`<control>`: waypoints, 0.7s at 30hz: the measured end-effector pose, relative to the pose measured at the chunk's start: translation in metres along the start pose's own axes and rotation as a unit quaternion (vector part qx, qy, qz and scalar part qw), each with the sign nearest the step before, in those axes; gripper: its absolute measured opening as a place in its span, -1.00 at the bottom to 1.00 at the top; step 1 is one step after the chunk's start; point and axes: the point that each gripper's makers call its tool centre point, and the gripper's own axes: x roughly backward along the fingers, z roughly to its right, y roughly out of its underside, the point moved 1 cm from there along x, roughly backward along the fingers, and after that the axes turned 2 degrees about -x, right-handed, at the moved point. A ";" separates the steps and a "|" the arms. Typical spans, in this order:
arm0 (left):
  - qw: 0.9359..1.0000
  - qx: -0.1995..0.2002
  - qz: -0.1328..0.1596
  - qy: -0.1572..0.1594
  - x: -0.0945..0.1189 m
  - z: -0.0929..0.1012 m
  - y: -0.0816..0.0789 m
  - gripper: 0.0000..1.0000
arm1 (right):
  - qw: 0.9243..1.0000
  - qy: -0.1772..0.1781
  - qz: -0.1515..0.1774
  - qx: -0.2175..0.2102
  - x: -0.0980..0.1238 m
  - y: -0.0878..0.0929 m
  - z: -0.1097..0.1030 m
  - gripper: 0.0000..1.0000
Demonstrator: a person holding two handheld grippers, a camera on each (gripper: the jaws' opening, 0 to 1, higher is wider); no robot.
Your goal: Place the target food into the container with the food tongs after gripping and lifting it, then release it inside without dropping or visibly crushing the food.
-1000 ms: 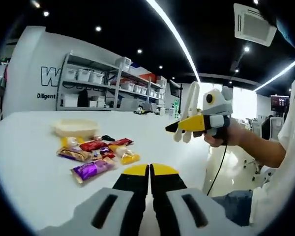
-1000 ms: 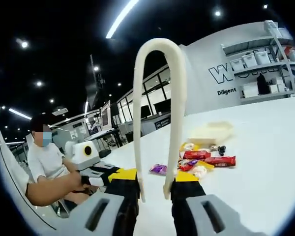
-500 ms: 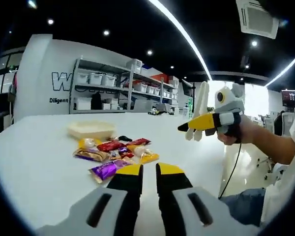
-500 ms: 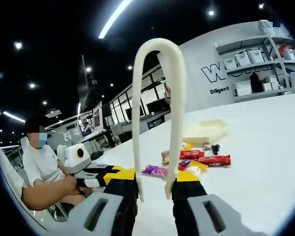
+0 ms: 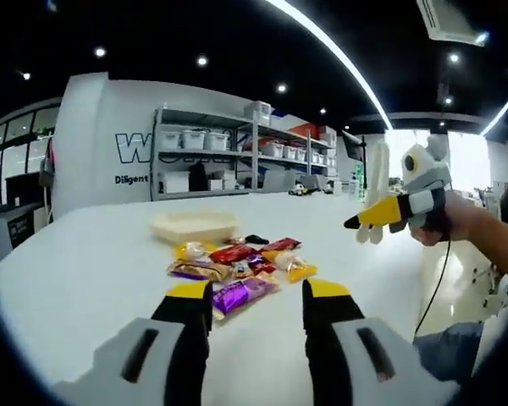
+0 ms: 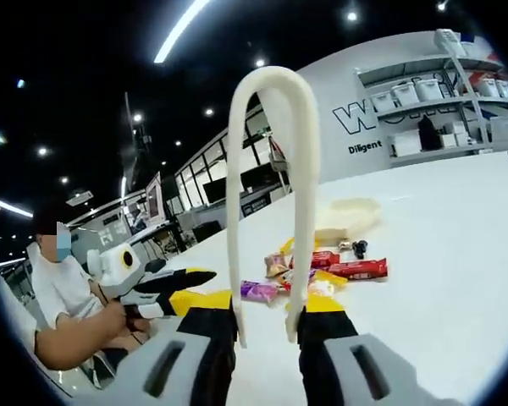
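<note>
My left tool (image 5: 256, 298) hangs with jaws spread, nothing between them, over the white table (image 5: 85, 271). My right tool (image 6: 265, 317) is clamped on the cream plastic food tongs (image 6: 271, 169), loop end up. Ahead lies the heap of wrapped snacks (image 5: 237, 266), just beside the shallow cream container (image 5: 193, 225). Those foil packets look light, slick and crushable, I reckon; I'd pinch the purple-wrapped bar (image 5: 241, 293) gently across its middle.
</note>
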 end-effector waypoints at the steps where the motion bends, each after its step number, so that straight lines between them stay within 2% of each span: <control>1: 1.000 -0.009 -0.001 -0.001 -0.002 -0.002 0.001 -0.09 | 1.000 0.006 0.000 -0.003 -0.002 -0.002 0.002 -0.56; 3: 1.000 -0.012 -0.003 -0.009 -0.005 -0.007 0.006 -0.04 | 1.000 0.016 0.001 -0.009 -0.007 -0.004 0.004 -0.56; 4: 1.000 0.005 -0.008 -0.016 -0.007 -0.011 0.014 0.01 | 1.000 0.020 0.000 -0.010 -0.008 -0.004 0.005 -0.55; 5: 0.999 0.022 -0.019 -0.025 -0.007 -0.013 0.022 0.06 | 1.000 0.025 -0.004 -0.005 -0.011 -0.003 0.006 -0.55; 6: 0.999 0.021 -0.036 -0.028 -0.006 -0.014 0.025 0.09 | 1.000 0.027 -0.006 -0.003 -0.012 -0.003 0.006 -0.55; 10: 0.998 0.016 -0.042 -0.032 -0.005 -0.014 0.024 0.25 | 0.999 0.034 -0.008 0.004 -0.014 -0.002 0.009 -0.55; 11: 1.000 -0.001 -0.012 -0.024 -0.007 -0.011 0.016 0.26 | 0.999 0.043 -0.012 0.006 -0.017 -0.001 0.011 -0.55; 14: 0.999 0.001 -0.019 -0.030 -0.006 -0.013 0.021 0.36 | 0.998 0.059 -0.021 0.003 -0.026 0.002 0.017 -0.55; 15: 0.999 0.003 -0.032 -0.034 -0.007 -0.015 0.025 0.42 | 0.997 0.072 -0.024 0.007 -0.032 0.001 0.022 -0.55; 17: 0.999 0.000 -0.034 -0.039 -0.009 -0.017 0.026 0.61 | 0.996 0.088 -0.028 0.005 -0.038 0.001 0.027 -0.56; 19: 0.997 -0.006 -0.033 -0.071 -0.006 -0.028 0.026 0.75 | 0.995 0.099 -0.023 -0.003 -0.044 0.000 0.029 -0.55; 21: 0.996 -0.011 -0.027 -0.082 -0.005 -0.032 0.024 0.79 | 0.994 0.103 -0.017 -0.011 -0.047 -0.001 0.029 -0.55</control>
